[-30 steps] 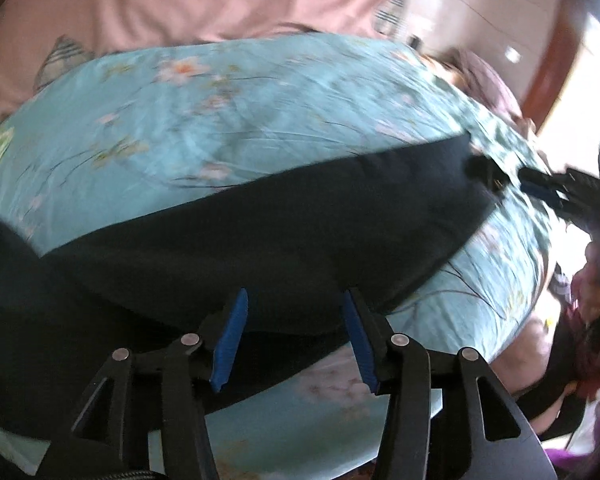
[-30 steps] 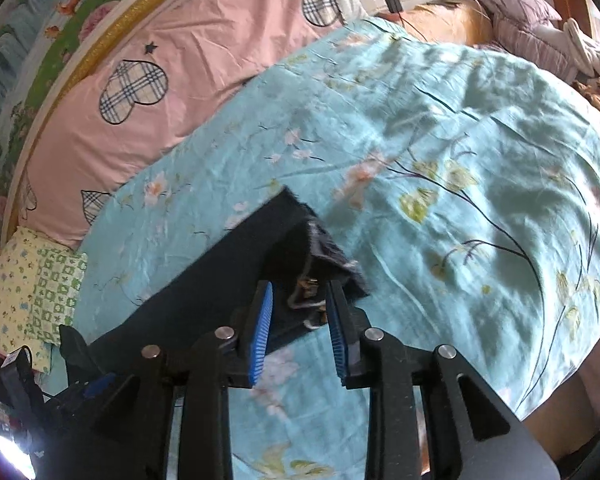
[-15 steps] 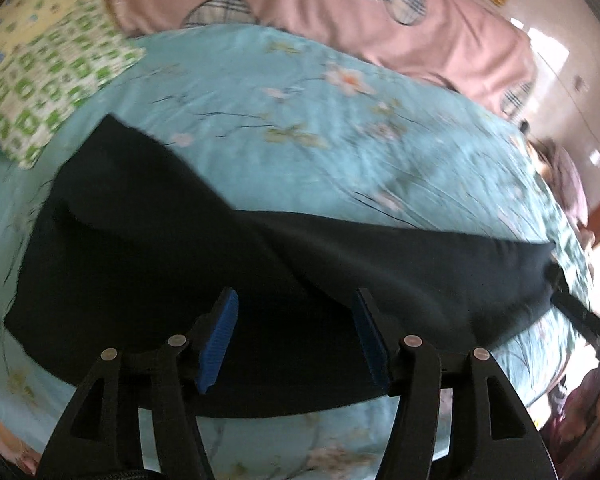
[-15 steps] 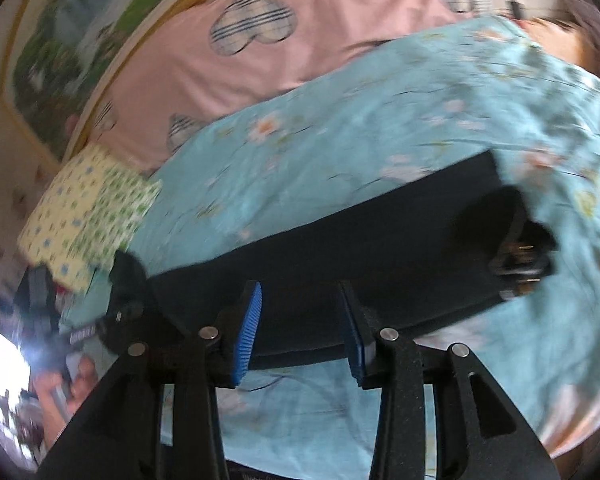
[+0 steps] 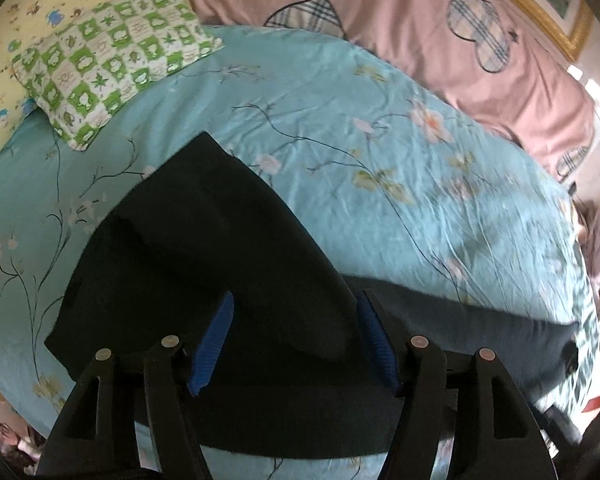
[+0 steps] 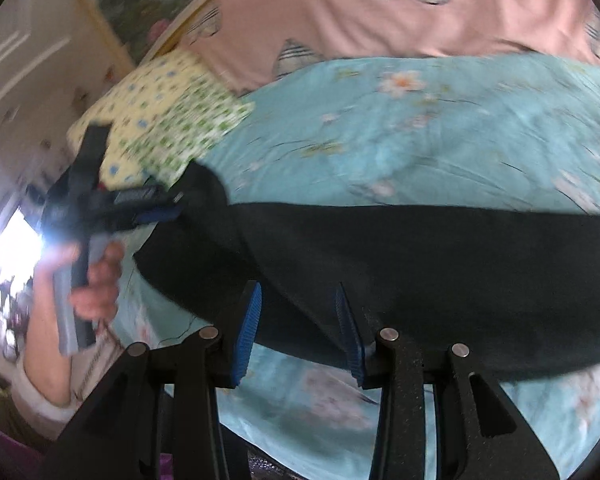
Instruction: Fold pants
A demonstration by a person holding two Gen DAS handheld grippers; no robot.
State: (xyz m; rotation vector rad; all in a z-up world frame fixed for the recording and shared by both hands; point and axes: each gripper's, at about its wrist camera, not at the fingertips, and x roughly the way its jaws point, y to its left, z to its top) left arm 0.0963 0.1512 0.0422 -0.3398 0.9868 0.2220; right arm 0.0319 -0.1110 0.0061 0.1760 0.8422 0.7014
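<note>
Right wrist view alone shows the hand (image 6: 96, 280), black pants (image 5: 220, 280) lying lengthwise across the bedsheet (image 5: 380, 160), left gripper (image 5: 294, 344) and right gripper (image 6: 298, 336) both spread, holding nothing.

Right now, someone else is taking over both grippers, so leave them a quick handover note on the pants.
Left gripper: open, empty, over the wide end of the black pants.
Right gripper: open, empty, above the near edge of the pants.
The pants lie flat on the blue floral sheet, stretched across the bed, one layer lying over another at the wide end.
Done: laid out. Left: the rest of the folding.
</note>
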